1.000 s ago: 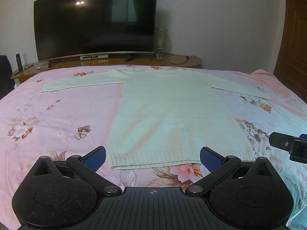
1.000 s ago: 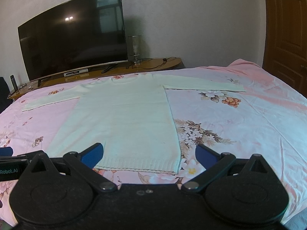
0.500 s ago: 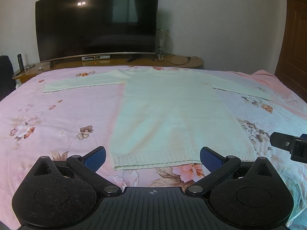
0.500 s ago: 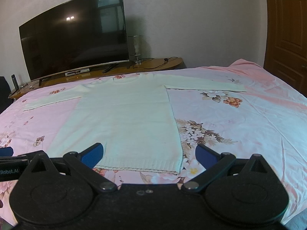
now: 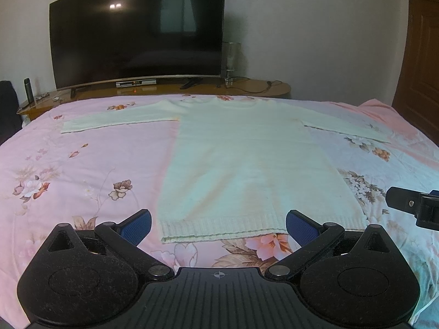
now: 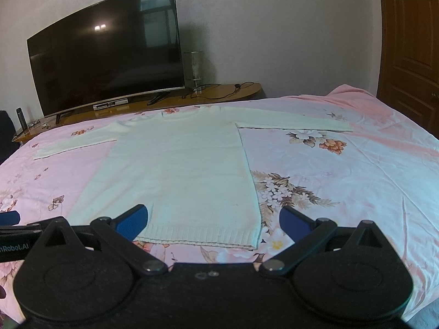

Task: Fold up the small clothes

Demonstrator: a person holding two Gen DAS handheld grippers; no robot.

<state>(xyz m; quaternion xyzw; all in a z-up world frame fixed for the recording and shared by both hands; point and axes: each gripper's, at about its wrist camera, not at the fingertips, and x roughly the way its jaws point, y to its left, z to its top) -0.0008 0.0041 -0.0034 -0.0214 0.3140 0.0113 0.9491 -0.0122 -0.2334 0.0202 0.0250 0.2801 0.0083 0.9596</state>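
Both grippers, left gripper (image 5: 218, 226) and right gripper (image 6: 214, 218), are hovering spread wide, barely drifting since before; sweater (image 5: 247, 164) lying flat, folding not started.

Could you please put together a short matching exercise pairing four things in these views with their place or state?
Things:
1. sweater
2. television
3. left gripper
4. wooden door

Places or states:
A. on the low wooden stand beyond the bed, screen dark
B. at the right edge of the room
C. spread flat on the pink floral bedsheet, sleeves out to both sides
D. open, near the ribbed hem, holding nothing

Pairs: 1-C, 2-A, 3-D, 4-B
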